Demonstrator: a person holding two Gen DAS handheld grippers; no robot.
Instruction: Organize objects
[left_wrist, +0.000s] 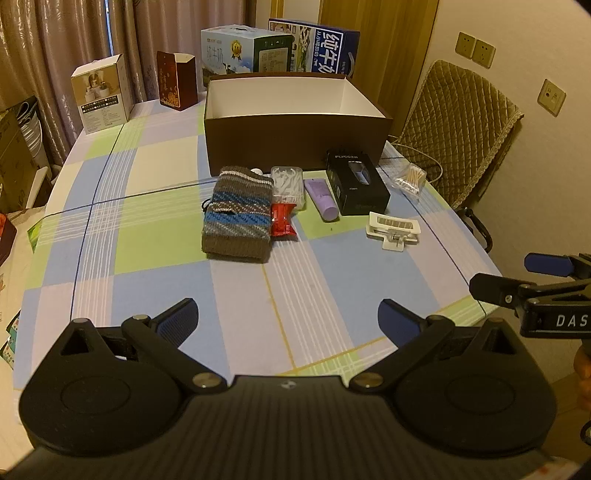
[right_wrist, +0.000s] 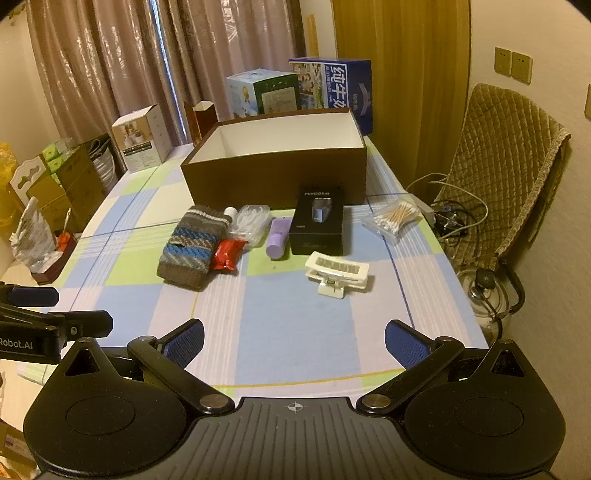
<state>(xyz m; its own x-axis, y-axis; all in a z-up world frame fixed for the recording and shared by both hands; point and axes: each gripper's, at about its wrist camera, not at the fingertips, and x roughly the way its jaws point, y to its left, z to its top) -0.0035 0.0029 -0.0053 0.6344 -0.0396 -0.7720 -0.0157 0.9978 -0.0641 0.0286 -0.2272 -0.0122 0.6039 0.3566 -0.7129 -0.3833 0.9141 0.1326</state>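
Note:
An open brown box with a white inside stands mid-table. In front of it lie a striped knitted pouch, a red packet, a bag of white floss picks, a purple tube, a black shaver box, a white hair clip and a bag of cotton swabs. My left gripper and right gripper hover open over the near table edge, holding nothing.
Checked cloth covers the table. Cartons and small boxes stand at the far edge. A padded chair sits at right, with cables and a kettle below. Stacked goods fill the floor at left.

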